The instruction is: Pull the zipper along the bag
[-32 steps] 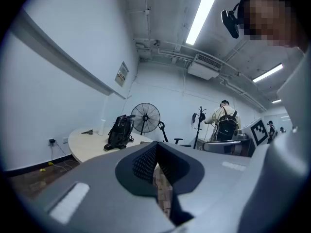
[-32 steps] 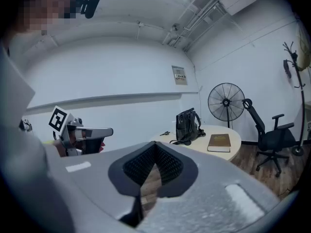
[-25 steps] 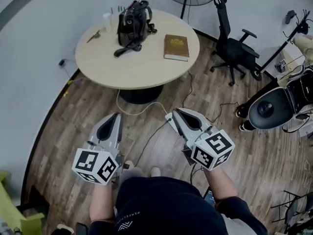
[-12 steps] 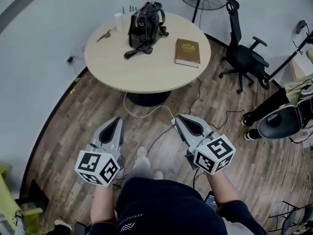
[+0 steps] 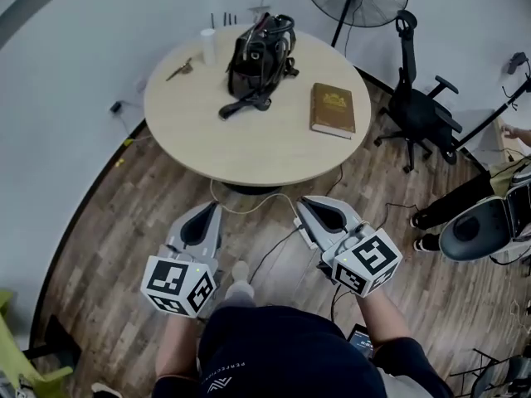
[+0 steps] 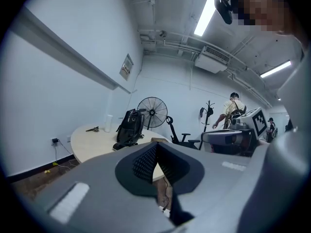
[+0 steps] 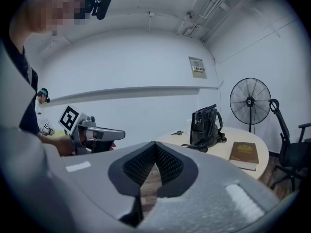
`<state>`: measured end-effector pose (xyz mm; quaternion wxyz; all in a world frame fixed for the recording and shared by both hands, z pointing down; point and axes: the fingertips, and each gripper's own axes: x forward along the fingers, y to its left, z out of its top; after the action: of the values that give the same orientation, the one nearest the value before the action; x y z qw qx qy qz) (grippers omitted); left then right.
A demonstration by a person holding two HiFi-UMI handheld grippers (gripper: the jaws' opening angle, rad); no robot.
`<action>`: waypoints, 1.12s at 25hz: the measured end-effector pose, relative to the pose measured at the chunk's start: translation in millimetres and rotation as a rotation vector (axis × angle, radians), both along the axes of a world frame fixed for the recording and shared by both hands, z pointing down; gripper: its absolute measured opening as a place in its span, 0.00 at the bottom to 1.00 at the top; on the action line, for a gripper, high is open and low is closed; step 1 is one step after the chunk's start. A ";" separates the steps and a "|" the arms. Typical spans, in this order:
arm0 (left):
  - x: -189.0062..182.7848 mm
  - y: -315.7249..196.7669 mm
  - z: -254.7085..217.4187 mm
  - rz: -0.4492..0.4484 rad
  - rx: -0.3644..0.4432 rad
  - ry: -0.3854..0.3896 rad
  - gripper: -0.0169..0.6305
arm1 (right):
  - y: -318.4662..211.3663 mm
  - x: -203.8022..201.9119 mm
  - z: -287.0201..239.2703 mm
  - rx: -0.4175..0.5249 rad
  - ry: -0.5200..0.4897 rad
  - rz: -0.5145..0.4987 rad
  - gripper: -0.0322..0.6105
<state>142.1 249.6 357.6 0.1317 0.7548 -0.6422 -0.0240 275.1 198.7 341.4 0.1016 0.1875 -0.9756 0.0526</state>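
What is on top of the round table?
A black bag, a brown book, a white cup and a small key-like item. Anything behind the bag is hidden.

Nothing is legible: the wall sign [image 7: 197, 67], the book [image 5: 333, 109] cover's gold print and the shirt [image 5: 217, 370] lettering blur.

Both hand-held grippers [image 5: 213, 209] [image 5: 304, 201] closed, empty

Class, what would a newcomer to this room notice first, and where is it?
A black bag stands on the round table, with a brown book lying to its right in the head view. Nearer, the left gripper and right gripper, both shut and empty, point toward the table.
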 end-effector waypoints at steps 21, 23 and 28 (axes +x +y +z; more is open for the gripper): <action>-116.3 -94.7 24.7 0.030 -0.063 -0.009 0.05 | -119.0 -139.4 19.8 0.076 0.134 -0.007 0.05; -121.4 -105.3 27.5 0.021 -0.066 -0.004 0.05 | -136.8 -146.3 19.5 0.069 0.119 0.012 0.05; -133.0 -142.4 33.3 0.003 -0.066 0.001 0.05 | -190.8 -164.3 18.5 0.014 0.028 0.046 0.06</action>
<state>9.1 107.2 390.9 0.1572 0.7511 -0.6412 -0.0030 110.8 8.0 359.9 0.1125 0.2114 -0.9698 0.0456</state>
